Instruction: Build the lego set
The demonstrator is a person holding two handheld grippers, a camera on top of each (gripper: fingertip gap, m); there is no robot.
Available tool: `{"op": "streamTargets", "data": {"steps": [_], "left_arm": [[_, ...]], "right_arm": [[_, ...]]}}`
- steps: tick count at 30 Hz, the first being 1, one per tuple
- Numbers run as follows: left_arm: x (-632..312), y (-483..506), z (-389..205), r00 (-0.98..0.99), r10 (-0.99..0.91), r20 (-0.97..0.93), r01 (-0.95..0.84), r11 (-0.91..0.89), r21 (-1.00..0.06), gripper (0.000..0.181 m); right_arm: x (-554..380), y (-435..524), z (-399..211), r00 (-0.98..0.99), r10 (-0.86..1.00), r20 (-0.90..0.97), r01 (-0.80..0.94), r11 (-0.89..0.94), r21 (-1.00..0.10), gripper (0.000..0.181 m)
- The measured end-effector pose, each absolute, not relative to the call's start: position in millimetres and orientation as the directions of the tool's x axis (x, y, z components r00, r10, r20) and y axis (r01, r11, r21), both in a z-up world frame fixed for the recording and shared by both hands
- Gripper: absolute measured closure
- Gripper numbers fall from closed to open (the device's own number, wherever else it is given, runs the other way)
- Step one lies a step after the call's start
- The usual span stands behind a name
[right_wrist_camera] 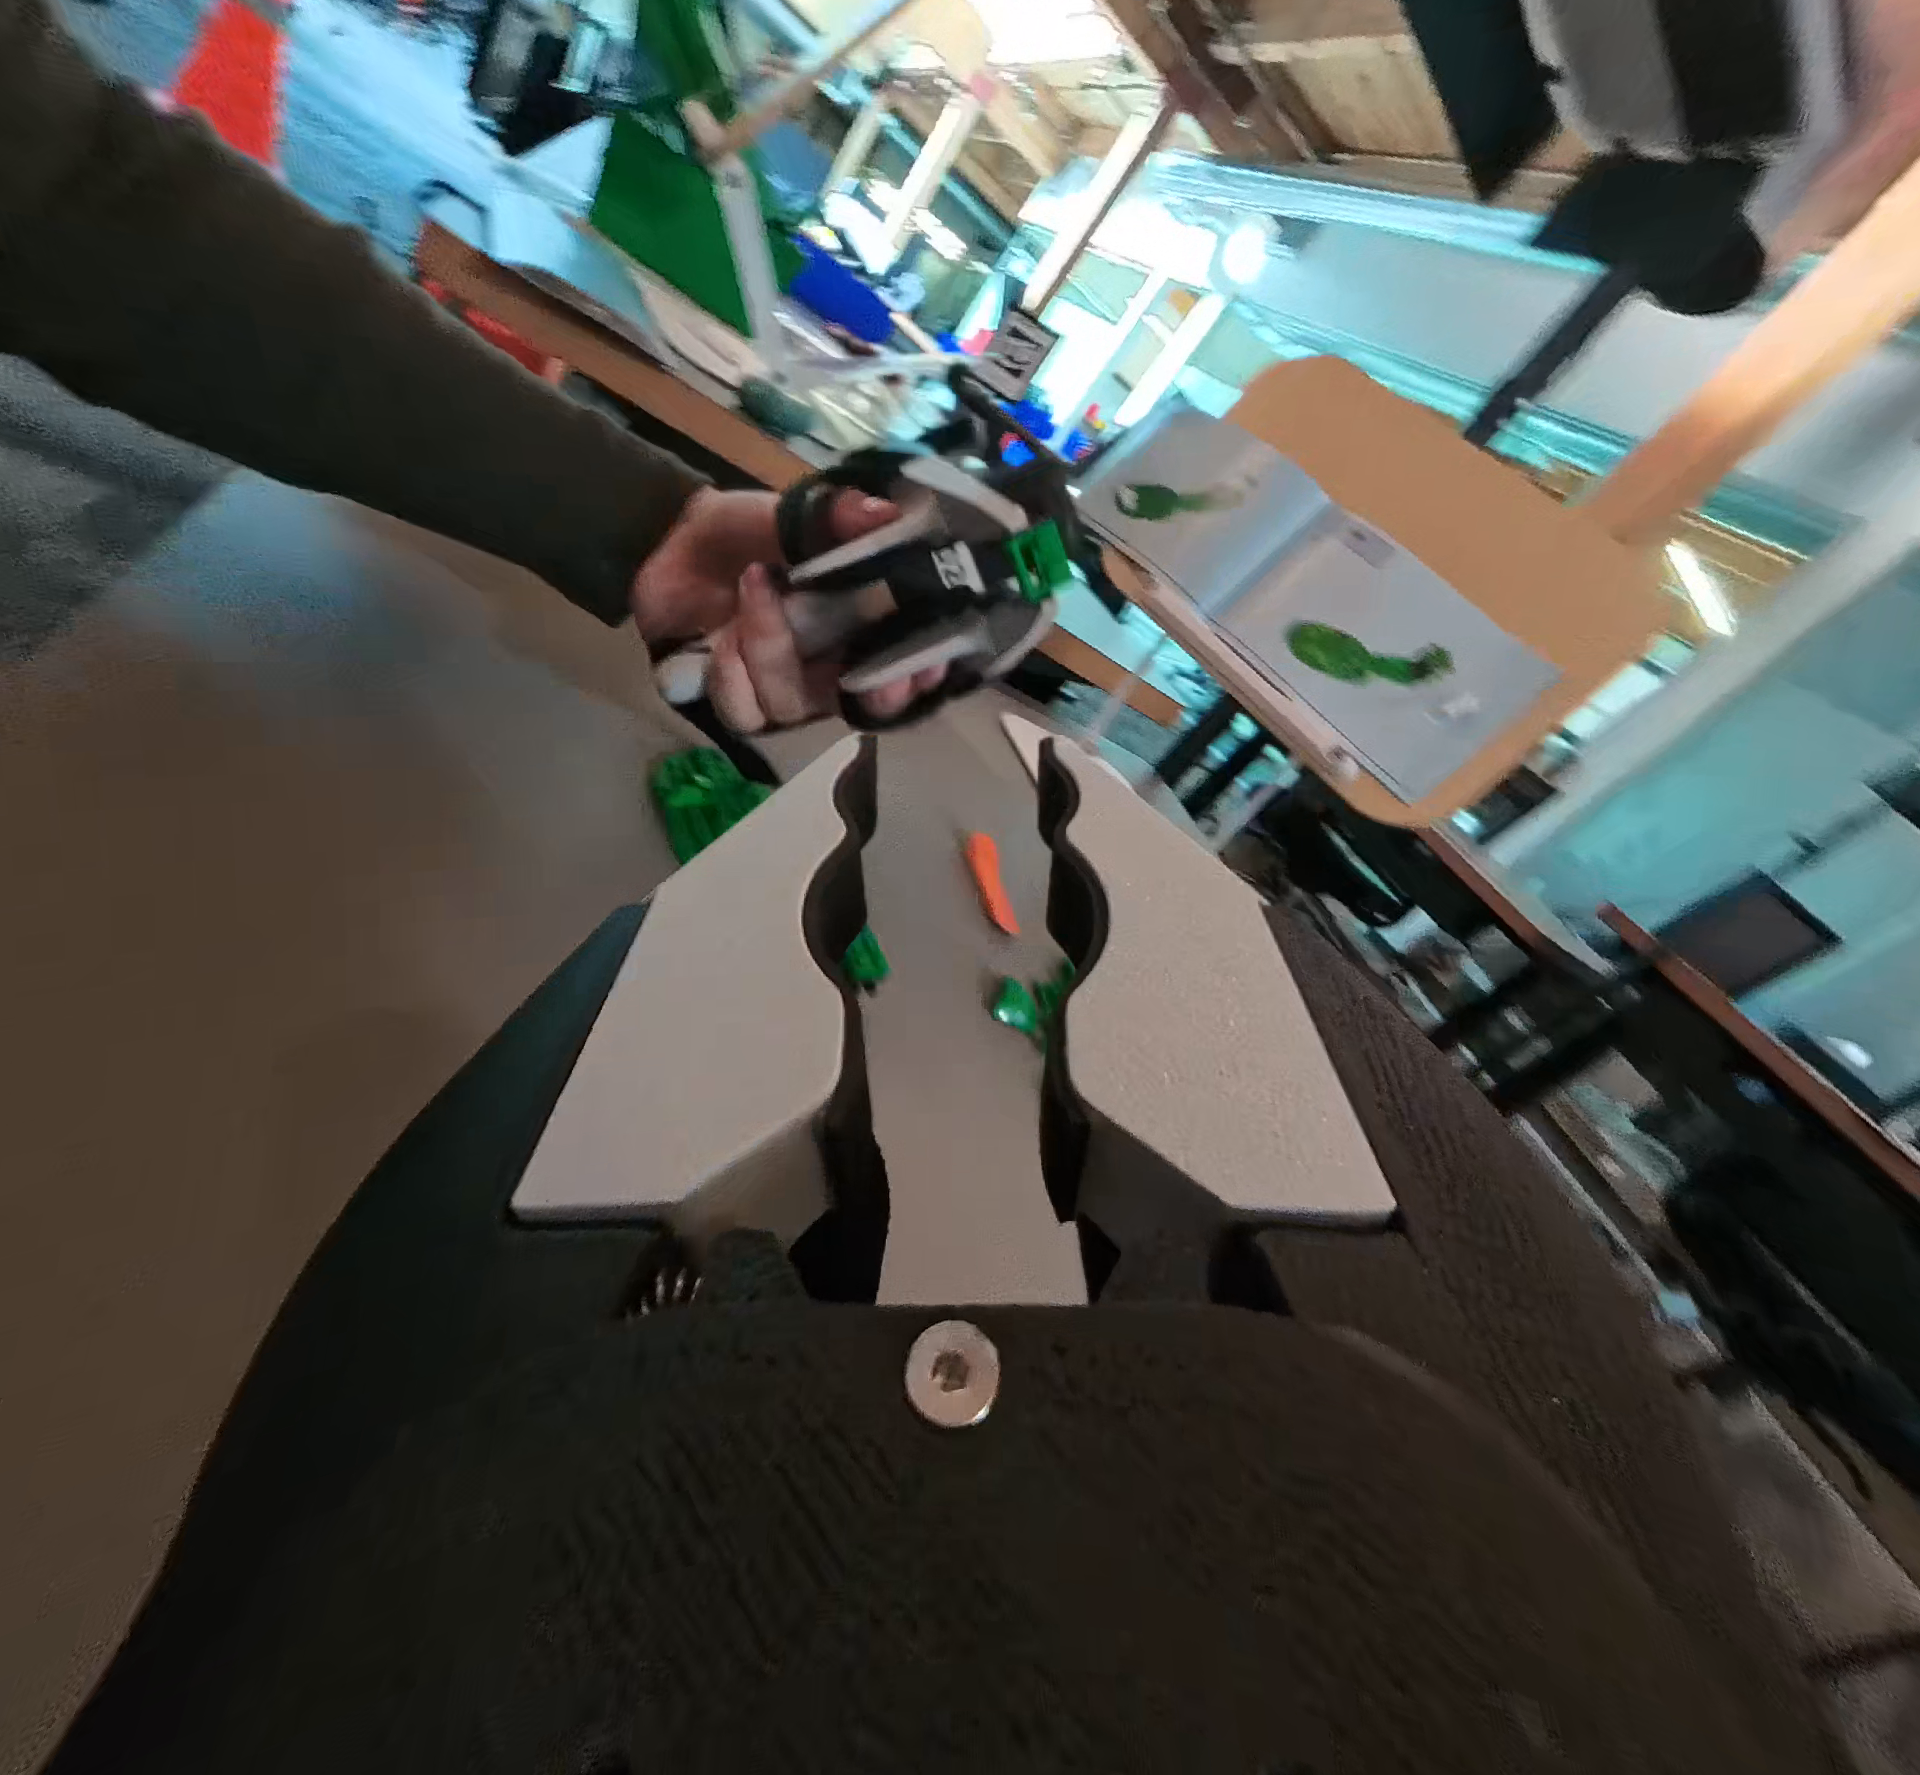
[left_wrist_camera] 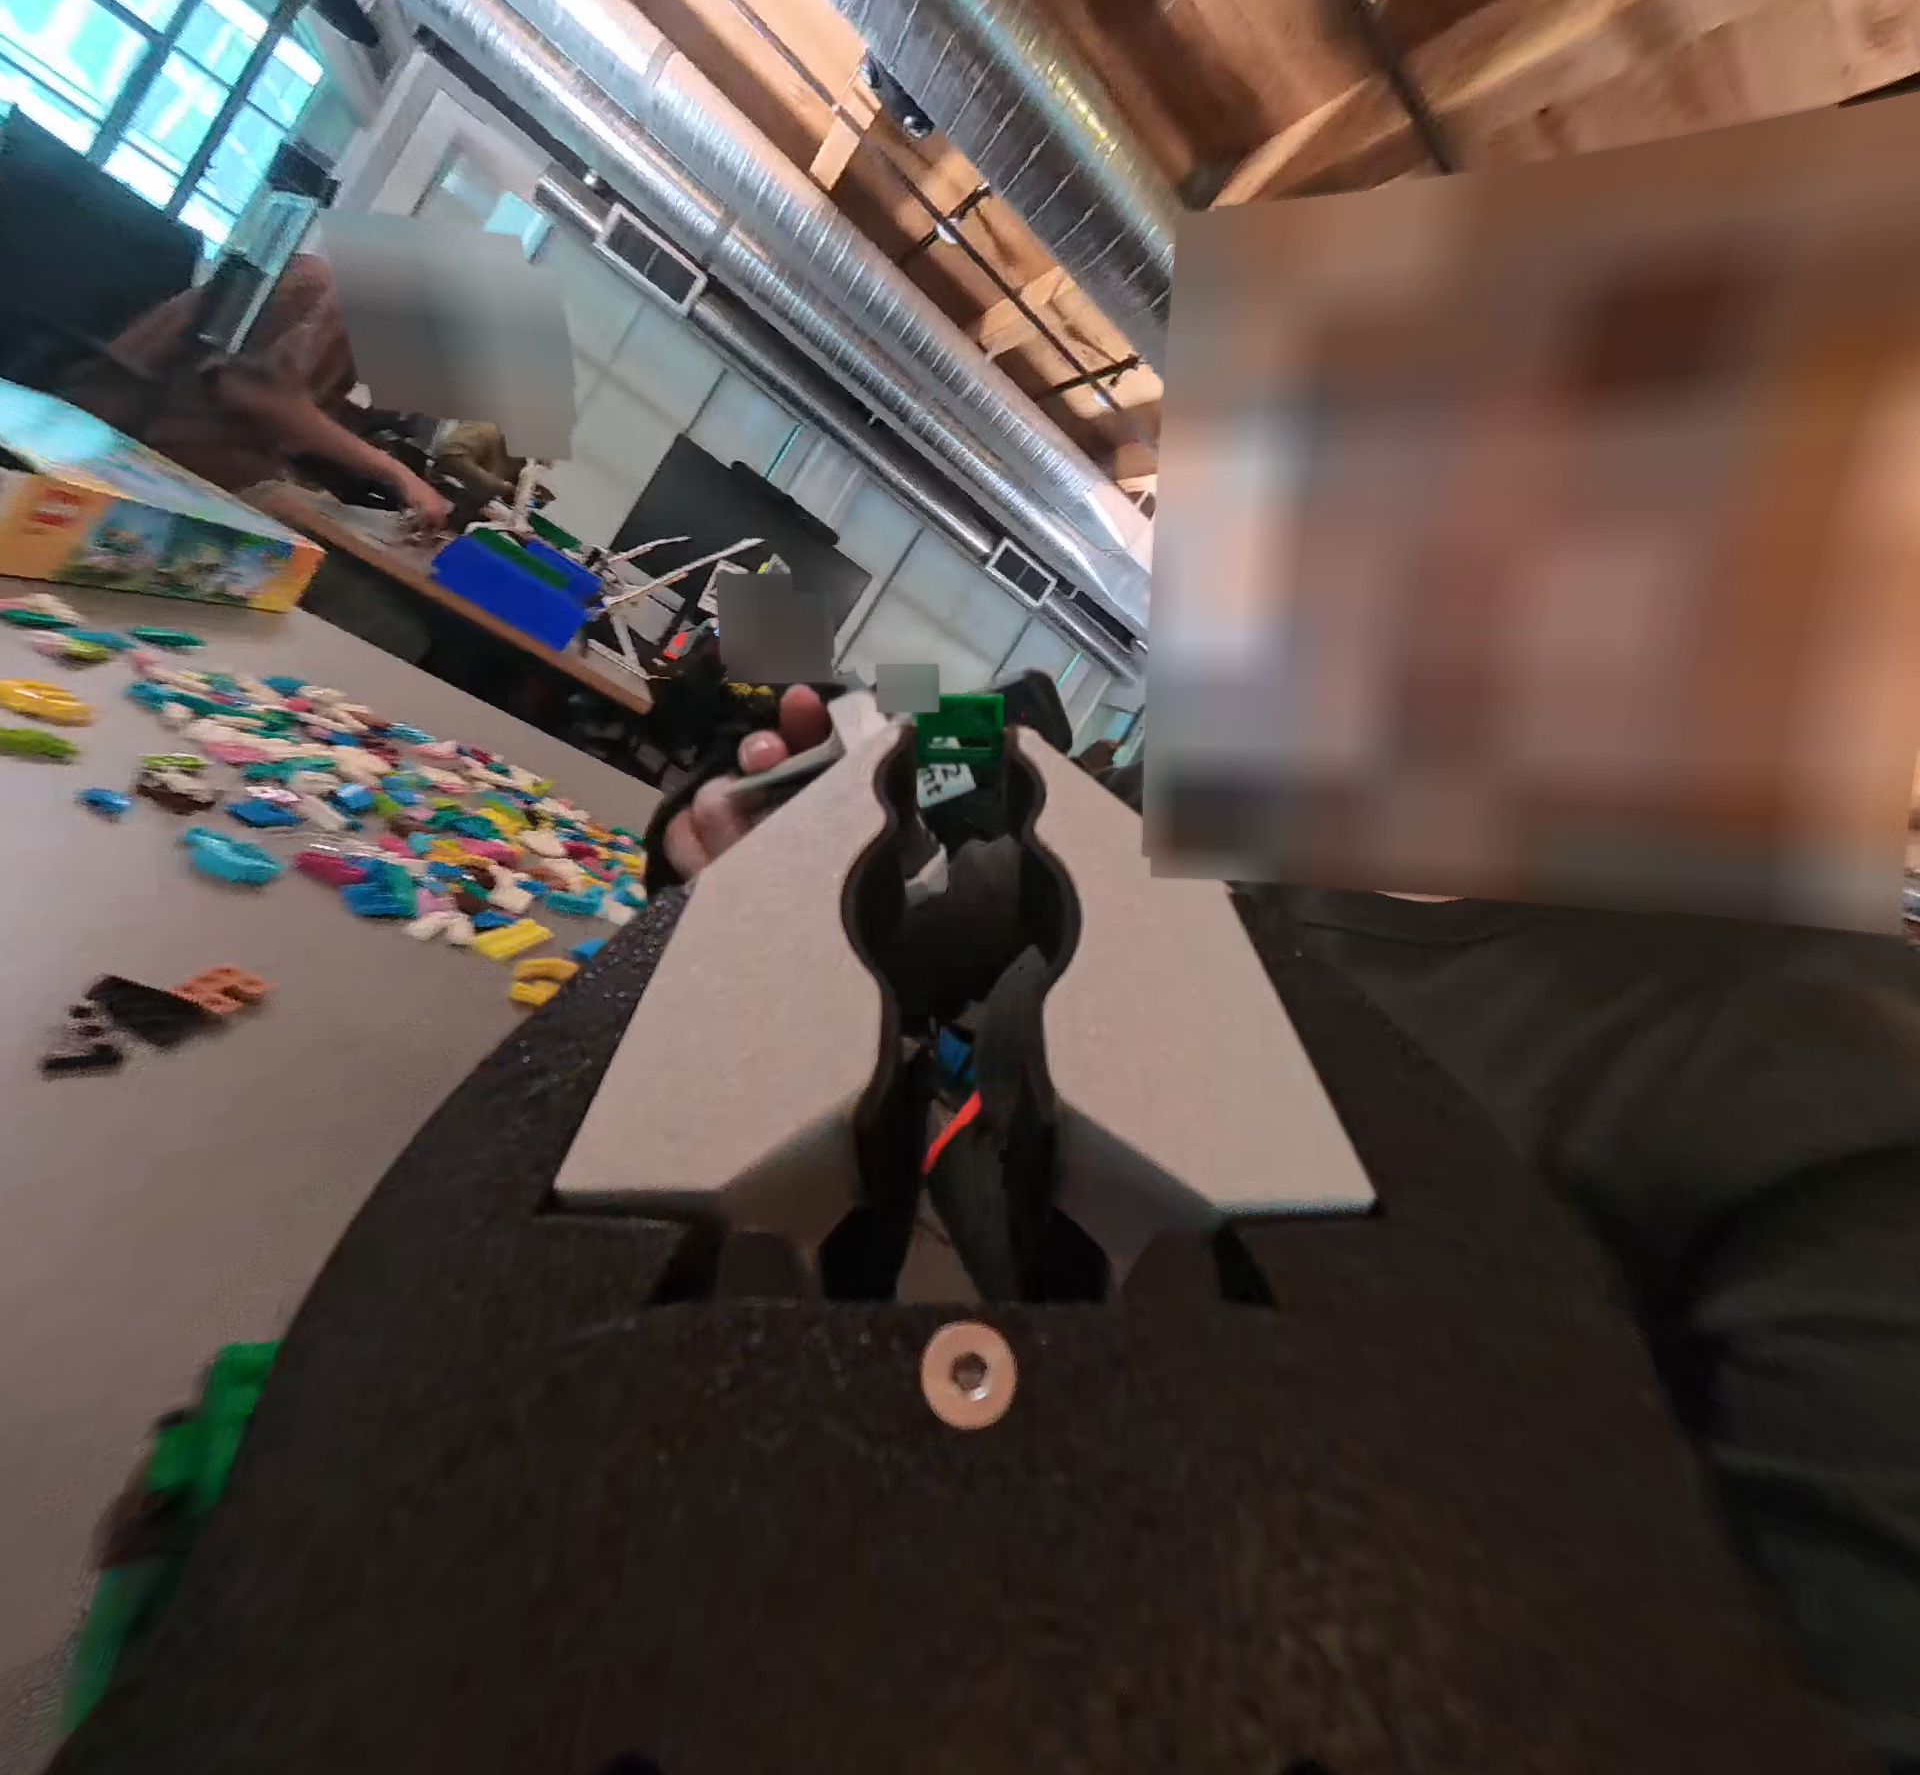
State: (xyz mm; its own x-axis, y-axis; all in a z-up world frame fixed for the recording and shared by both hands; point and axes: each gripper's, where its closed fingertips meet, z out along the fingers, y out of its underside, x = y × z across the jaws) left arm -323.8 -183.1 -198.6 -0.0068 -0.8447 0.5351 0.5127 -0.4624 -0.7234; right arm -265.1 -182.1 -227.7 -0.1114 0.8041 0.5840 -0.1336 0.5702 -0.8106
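Two grippers raised off the table: left gripper point(left_wrist_camera: 951, 738) nearly closed, empty, bricks point(left_wrist_camera: 343, 790) at left; right gripper point(right_wrist_camera: 951, 769) open, green pieces point(right_wrist_camera: 1023, 998) between its jaws beyond.

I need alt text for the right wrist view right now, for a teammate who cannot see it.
The right gripper is open above the grey table, with an orange piece and small green pieces visible between its fingers. Beyond it, a hand in a dark sleeve holds the other gripper aloft, and the room behind is motion-blurred.
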Motion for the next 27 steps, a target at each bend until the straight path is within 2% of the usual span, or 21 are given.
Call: {"op": "streamTargets", "data": {"steps": [8, 14, 18, 23, 25, 27], "left_arm": [[-287.9, -226.4, -208.0, -0.060, -0.828, 0.557, 0.280, -0.549, -0.787, 0.167], [-271.0, -243.5, -215.8, -0.087, -0.803, 0.590, 0.144, -0.596, -0.790, 0.167], [-268.0, -247.1, -222.7, -0.080, -0.785, 0.614, 0.118, -0.619, -0.777, 0.167], [-273.4, -241.2, -227.8, 0.003, -0.777, 0.629, 0.189, -0.617, -0.764, 0.163], [-276.8, -239.1, -240.7, 0.134, -0.802, 0.581, 0.169, -0.560, -0.811, 0.158], [-284.9, -228.2, -266.0, 0.375, -0.805, 0.460, 0.091, -0.462, -0.882, 0.156]], "right_arm": [[-282.7, -237.1, -198.7, -0.571, 0.665, 0.481, -0.104, 0.523, -0.846, 0.160], [-284.0, -247.7, -216.5, -0.723, 0.509, 0.467, -0.024, 0.657, -0.753, 0.174], [-280.5, -255.2, -221.9, -0.762, 0.473, 0.443, -0.009, 0.676, -0.737, 0.176], [-284.8, -247.2, -226.6, -0.724, 0.598, 0.345, 0.076, 0.565, -0.822, 0.177], [-291.8, -232.5, -232.0, -0.659, 0.707, 0.259, 0.159, 0.467, -0.870, 0.177], [-298.8, -214.6, -244.3, -0.580, 0.805, 0.123, 0.265, 0.330, -0.906, 0.177]]}}
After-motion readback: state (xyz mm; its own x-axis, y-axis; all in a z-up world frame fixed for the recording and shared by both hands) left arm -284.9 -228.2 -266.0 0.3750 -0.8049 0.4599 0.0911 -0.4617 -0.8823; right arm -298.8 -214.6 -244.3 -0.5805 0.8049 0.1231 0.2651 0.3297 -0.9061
